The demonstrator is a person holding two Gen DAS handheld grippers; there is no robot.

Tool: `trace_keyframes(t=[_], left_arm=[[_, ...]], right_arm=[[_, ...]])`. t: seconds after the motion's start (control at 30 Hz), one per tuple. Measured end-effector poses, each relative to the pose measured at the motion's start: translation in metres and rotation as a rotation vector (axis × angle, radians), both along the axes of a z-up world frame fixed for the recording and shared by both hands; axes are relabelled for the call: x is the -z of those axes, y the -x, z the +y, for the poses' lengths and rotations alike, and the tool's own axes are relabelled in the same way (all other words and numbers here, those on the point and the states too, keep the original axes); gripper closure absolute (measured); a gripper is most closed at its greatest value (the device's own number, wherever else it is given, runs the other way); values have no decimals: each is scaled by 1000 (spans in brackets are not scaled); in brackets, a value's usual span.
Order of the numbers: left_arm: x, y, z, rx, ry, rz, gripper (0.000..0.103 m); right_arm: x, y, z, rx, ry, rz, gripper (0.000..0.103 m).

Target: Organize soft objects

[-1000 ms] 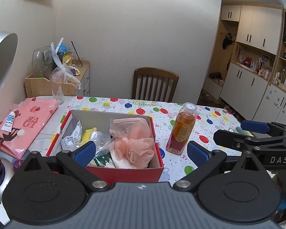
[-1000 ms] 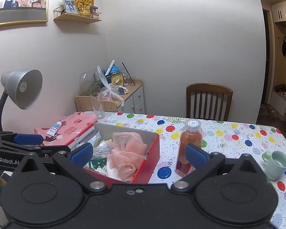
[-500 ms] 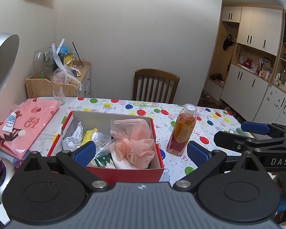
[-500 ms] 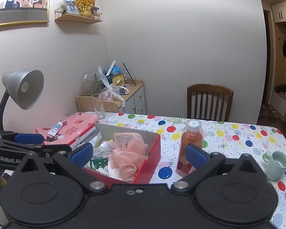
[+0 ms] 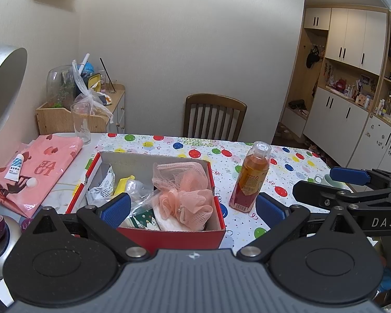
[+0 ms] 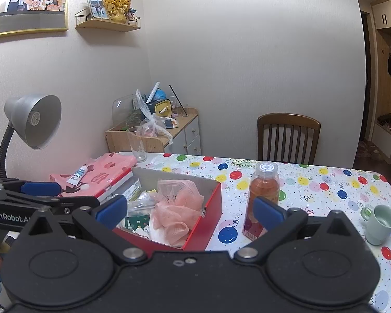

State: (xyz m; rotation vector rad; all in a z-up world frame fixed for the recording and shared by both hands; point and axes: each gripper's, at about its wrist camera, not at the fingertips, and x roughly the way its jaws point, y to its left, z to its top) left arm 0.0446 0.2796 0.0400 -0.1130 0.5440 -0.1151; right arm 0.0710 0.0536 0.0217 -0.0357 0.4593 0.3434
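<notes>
The pink mesh bath sponge [image 5: 185, 195] is a gathered, ruffled net ball with a looser net section rising behind it. It lies in the right half of the open red box [image 5: 169, 237], against the right wall, on top of white folded material. The left half of the box holds a crumpled silver-white packet [image 5: 103, 185], a yellow item [image 5: 122, 184] and a clear plastic bag [image 5: 140, 198].

The red box stands on a table with a balloon-print cloth [image 5: 284, 167]. Just right of the box stands an upright bottle of orange liquid [image 5: 250, 180] with a clear cap, apart from the box wall. A pale green mug [image 6: 380, 223] sits further right. Left of the box lies a pink heart-print bag [image 5: 36, 172] with a small white tube [image 5: 14, 168] on it; a drinking glass [image 5: 81, 122] stands behind.

The left gripper [image 5: 193, 208] hovers near the front of the box, jaws wide apart, holding nothing. The right gripper [image 6: 189, 210] is likewise spread wide and empty, framing the box and bottle.
</notes>
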Motion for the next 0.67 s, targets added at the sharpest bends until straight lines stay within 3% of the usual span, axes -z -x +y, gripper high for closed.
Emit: trace_keyframes(t=[0.67], left_arm=[[1,-3,1,-5,4,9,1]], right_arm=[[1,-1,0,3,5,0,0]])
